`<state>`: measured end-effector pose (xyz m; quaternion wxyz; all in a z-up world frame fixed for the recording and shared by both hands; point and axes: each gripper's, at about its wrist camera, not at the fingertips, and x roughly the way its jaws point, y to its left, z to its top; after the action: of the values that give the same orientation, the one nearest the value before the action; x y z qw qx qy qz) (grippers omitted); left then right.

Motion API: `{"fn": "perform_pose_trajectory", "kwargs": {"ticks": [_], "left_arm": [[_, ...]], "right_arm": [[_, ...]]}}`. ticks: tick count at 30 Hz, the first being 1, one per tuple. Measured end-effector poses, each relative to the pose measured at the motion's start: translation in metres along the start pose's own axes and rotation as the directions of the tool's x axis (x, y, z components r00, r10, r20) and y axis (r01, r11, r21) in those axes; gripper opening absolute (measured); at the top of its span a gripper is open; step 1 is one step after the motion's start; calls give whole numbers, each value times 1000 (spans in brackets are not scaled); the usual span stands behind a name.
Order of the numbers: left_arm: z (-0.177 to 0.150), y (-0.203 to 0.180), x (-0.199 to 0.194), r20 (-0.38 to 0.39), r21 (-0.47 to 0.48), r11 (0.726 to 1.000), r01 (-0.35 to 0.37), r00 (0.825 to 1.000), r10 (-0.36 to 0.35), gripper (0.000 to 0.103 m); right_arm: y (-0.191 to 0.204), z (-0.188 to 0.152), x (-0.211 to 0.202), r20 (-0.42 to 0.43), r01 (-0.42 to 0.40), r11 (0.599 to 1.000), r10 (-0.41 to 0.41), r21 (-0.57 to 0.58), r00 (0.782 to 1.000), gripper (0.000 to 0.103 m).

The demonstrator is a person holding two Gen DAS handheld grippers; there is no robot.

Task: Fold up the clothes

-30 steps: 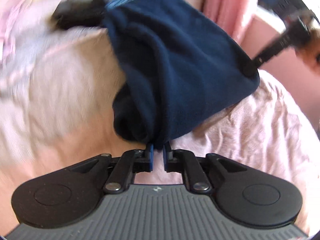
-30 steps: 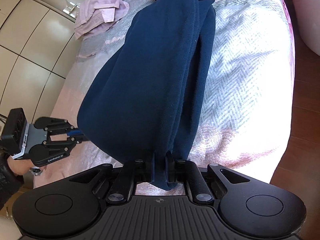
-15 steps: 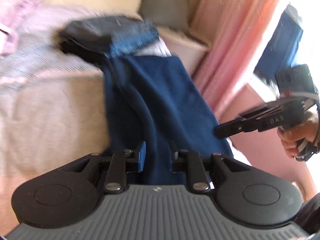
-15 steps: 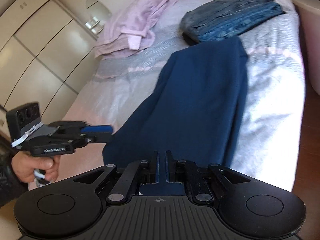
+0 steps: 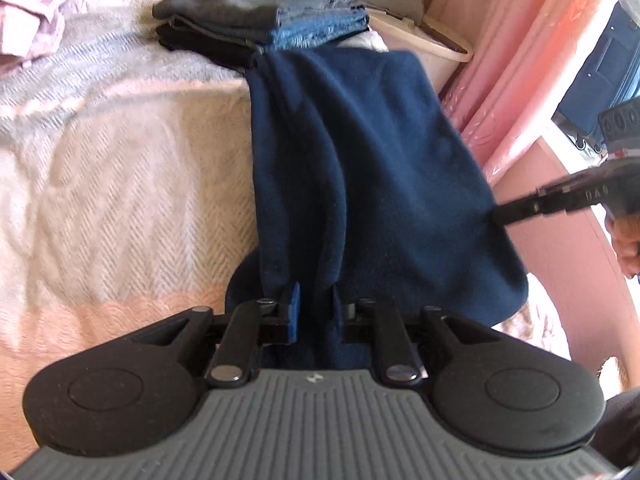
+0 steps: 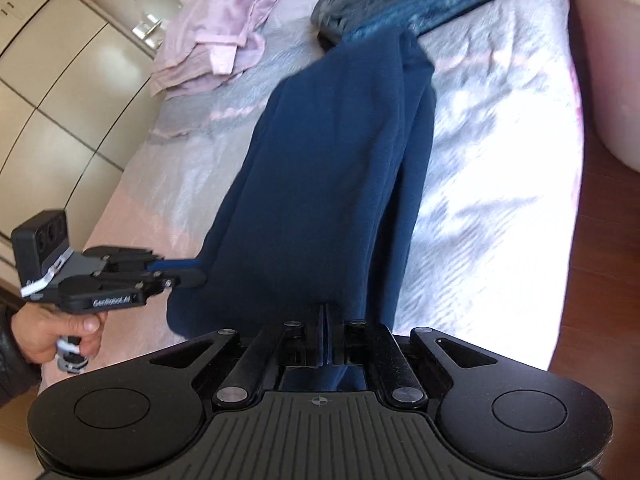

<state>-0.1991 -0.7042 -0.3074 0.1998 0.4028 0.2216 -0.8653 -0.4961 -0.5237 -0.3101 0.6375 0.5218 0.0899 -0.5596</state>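
Bed: pale herringbone bedspread [image 6: 488, 184] in pink, white and grey bands fills the scene; cream wardrobe doors [image 6: 52, 92] stand along the left in the right wrist view.
Pink clothes: loose heap [image 6: 224, 36] at the far left of the bed, well apart from the dark garment.
Left gripper: [image 5: 314, 308] its jaws stand a narrow way apart with navy cloth running between them; whether the blue pad [image 5: 295, 304] presses the cloth I cannot tell. In the right wrist view it sits at the garment's near left edge, held in a hand [image 6: 52, 330].
Navy garment: [image 6: 320, 184] soft, fleecy, deep blue, laid in one long strip from near to far up the middle of the bed, with lengthwise folds and ridges; the near end is wider and bunched.
Folded jeans: stack [image 5: 264, 20] of grey and blue denim at the far end, touching the garment's far tip.
Right gripper: [image 6: 325, 334] jaws pinched together on the garment's near edge.
Edges: the garment's right side lies near the bed's right edge in the left wrist view, beside a pink curtain [image 5: 516, 52] and a pale bin [image 5: 432, 50].
Open room: bare bedspread lies to the left of the strip.
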Motion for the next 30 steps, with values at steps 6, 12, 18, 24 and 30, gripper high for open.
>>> {"fn": "perform_pose_trajectory", "kwargs": {"ticks": [6,12,18,24,30], "left_arm": [[31,-23,-27,80,-44,999,-18,997,22,23],[55,-35,5,44,-72,995,-64,997,67,23],[44,2,56,-103,-204,965,-166,984,147,23],[49,1,60,-151,-226,954,-196,975,165,23],[51,2,66,-193,-238,946,-218,966,174,24]], "right_arm": [[19,68,-11,55,-13,996,18,-93,998,22],[12,155,61,-69,-144,947,129,-289,989,56],[-58,201,101,-221,-198,933,134,-300,966,2],[-87,207,97,-264,-238,949,180,-206,948,2],[-106,212,103,-287,-276,953,232,-123,929,0]]}}
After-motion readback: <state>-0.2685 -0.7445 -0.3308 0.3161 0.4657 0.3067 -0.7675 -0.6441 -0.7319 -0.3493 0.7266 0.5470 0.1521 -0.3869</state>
